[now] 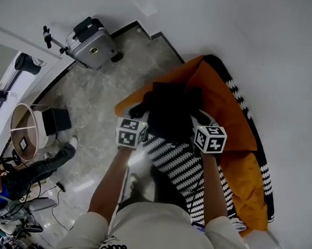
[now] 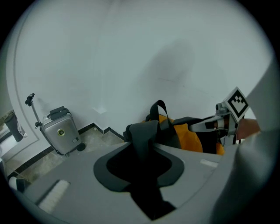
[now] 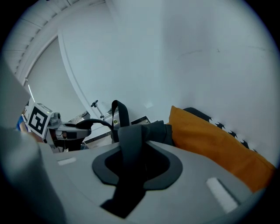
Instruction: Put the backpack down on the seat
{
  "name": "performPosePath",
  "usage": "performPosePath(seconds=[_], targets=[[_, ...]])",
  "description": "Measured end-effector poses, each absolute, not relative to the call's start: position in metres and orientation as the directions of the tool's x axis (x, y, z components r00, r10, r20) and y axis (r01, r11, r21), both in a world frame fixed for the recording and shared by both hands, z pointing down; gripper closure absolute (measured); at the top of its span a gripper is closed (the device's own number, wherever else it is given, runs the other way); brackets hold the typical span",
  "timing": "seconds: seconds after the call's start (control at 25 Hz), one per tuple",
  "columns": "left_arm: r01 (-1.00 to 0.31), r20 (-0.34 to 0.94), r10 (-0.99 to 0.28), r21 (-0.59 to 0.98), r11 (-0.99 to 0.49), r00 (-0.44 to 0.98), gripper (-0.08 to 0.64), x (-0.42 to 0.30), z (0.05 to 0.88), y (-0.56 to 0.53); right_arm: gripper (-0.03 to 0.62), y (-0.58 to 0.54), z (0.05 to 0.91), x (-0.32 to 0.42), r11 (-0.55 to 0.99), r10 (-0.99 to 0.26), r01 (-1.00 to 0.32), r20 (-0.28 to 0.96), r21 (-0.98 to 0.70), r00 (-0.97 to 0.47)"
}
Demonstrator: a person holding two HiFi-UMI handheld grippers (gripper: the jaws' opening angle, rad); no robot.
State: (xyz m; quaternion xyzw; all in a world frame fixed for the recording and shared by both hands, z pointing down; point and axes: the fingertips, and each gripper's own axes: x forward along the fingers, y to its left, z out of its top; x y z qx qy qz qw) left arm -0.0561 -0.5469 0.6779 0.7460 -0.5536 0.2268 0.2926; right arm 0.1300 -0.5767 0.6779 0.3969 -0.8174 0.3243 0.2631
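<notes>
The black backpack (image 1: 170, 114) rests on the orange seat (image 1: 228, 102), which has black-and-white trim. My left gripper (image 1: 141, 118) is at the pack's left side and my right gripper (image 1: 201, 123) at its right. In the left gripper view a dark grey shoulder strap (image 2: 142, 133) runs up out of the gap between the jaws of the left gripper (image 2: 144, 151). A like strap (image 3: 130, 140) fills the gap of the right gripper (image 3: 131, 151). Each gripper appears shut on its strap. The pack's top loop (image 2: 158, 107) stands upright.
A silver suitcase (image 1: 92, 46) stands on the marble floor by the white wall. At the left are a round drum shade (image 1: 25, 132), a black box (image 1: 56, 121) and a seated person's leg (image 1: 42, 167). A black-and-white striped cloth (image 1: 180, 165) lies at the seat's near side.
</notes>
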Motion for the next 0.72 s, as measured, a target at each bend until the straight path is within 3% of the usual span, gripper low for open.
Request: performPosePath(seconds=[0.44,0.72], targets=[[-0.943,0.721,-0.608,0.245,-0.225,0.332,0.461,-0.026,0.727,-0.518,0.509,-0.562,0.712,0.128,0.424,-0.451,-0.840,0.725,-0.339,-0.521],[-0.925,0.717,-0.585,0.295,-0.238,0.379,0.409,-0.003,0.761,-0.516,0.482,-0.553,0.729,0.124,0.413,-0.441,-0.839,0.728,-0.354,-0.524]])
